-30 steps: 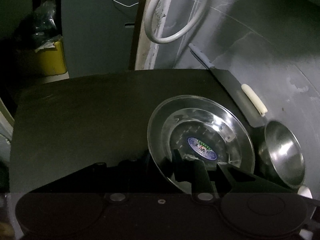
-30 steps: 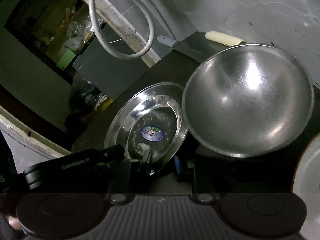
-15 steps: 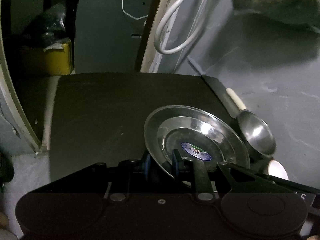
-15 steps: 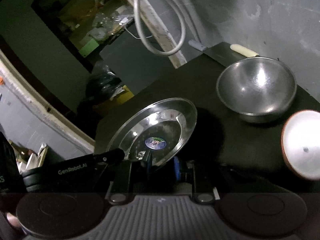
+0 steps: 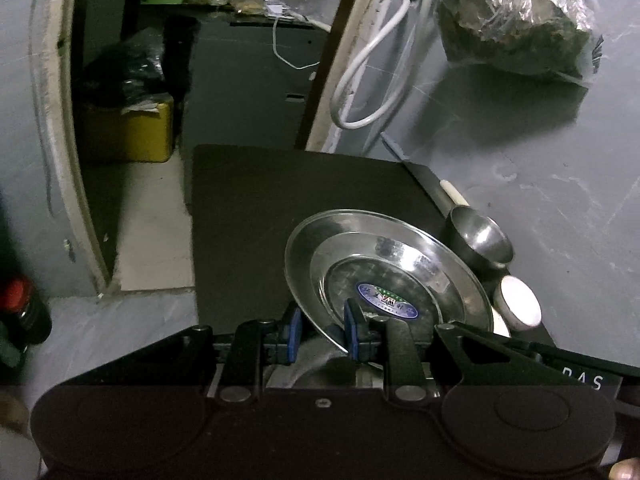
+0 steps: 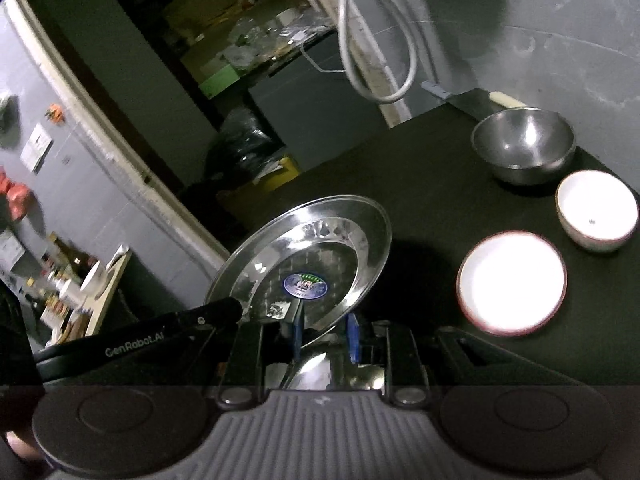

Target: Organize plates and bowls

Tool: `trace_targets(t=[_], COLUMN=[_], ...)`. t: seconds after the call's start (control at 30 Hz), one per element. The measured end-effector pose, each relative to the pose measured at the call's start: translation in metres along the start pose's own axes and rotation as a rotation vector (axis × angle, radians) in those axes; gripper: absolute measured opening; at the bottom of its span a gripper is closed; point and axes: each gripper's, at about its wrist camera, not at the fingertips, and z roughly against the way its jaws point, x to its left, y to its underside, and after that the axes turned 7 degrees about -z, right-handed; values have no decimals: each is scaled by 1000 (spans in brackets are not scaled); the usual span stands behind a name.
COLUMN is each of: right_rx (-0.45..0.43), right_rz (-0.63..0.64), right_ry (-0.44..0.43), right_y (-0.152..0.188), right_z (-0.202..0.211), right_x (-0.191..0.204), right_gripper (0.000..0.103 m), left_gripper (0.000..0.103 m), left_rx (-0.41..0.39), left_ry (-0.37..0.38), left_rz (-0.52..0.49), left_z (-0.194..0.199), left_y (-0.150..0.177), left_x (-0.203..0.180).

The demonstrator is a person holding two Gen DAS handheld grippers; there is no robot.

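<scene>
A shiny steel plate [image 5: 384,276] with a blue sticker is held tilted above the black table [image 5: 280,200]. My left gripper [image 5: 320,332] is shut on its near rim. My right gripper [image 6: 324,336] is shut on the same plate [image 6: 308,256] at its rim. A steel bowl [image 6: 524,148] stands at the far right of the table, also in the left wrist view [image 5: 480,236]. A white bowl [image 6: 596,210] and a white red-rimmed bowl [image 6: 512,280] sit in front of it.
A grey wall [image 5: 540,160] runs along the table's right side, with a white hose loop [image 5: 372,80] and a hanging plastic bag [image 5: 512,20]. A cream-handled knife [image 6: 506,99] lies behind the steel bowl. A yellow box [image 5: 128,132] stands on the floor beyond the table.
Both grippers have lifted the steel plate up and back from the table. The steel bowl and white bowls now look smaller and farther away.
</scene>
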Motion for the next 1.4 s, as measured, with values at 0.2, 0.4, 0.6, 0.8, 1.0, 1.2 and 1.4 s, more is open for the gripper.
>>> trace_targets(t=[0.2,0.4,0.6,0.8,1.0,1.2,1.4], right_rx=[36,79,104,111,114,113,112], right_rz=[37,26,-9,-27,-22,-23,2], right_ry=[6,28,44,60,78,91,96], right_y=[29,48,56,58,61,61,59], right_z=[17,18,12,6,5,6,10], right_x=[6,2,-5,-9,-8,-7,-4], right_gripper=[25,26,26,26,29,30,50], left_gripper=[25,26,27,29,33,35,37], left_rx=[24,68,105,131,147,157,170], left_ry=[-3,-20,-42,-61,-80,-83,-123], left_rz=[25,25,8,-28,-73,-100,-132], left_z=[22,22,11,4,2,2,4], left_y=[32,56,63,67,68,70,72], left_x=[4,3,2,-4,-11,-18,-24])
